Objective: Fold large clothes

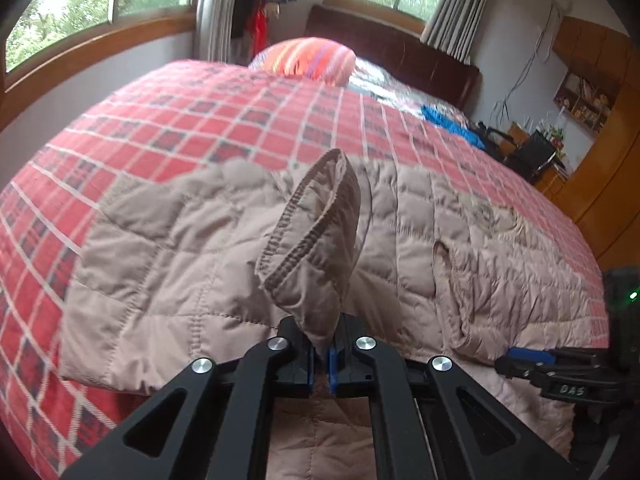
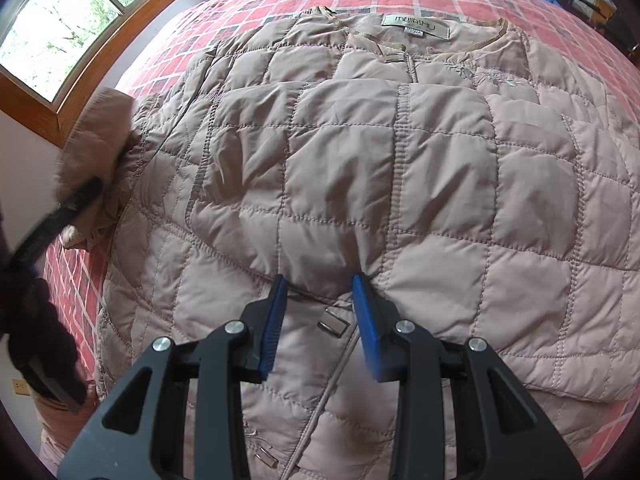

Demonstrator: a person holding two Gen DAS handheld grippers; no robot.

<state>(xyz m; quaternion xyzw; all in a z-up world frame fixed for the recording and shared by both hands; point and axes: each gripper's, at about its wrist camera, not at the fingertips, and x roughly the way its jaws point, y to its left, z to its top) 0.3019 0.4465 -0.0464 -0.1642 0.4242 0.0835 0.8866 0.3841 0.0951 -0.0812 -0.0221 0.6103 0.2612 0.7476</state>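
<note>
The quilted jacket [image 2: 360, 168] is spread front-up on the checked bedspread [image 1: 240, 120], collar away from both grippers; its sleeve cuff [image 1: 316, 240] is pinched in the left gripper [image 1: 321, 354] and raised. The right gripper [image 2: 320, 300] is held spread just above the front panel, nearer the placket.

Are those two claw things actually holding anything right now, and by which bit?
Left gripper pinches the beige quilted jacket's sleeve by its ribbed cuff. Right gripper is open, holding nothing.

home bedroom: bed [image 1: 240, 120], pillow [image 1: 308, 58]
</note>
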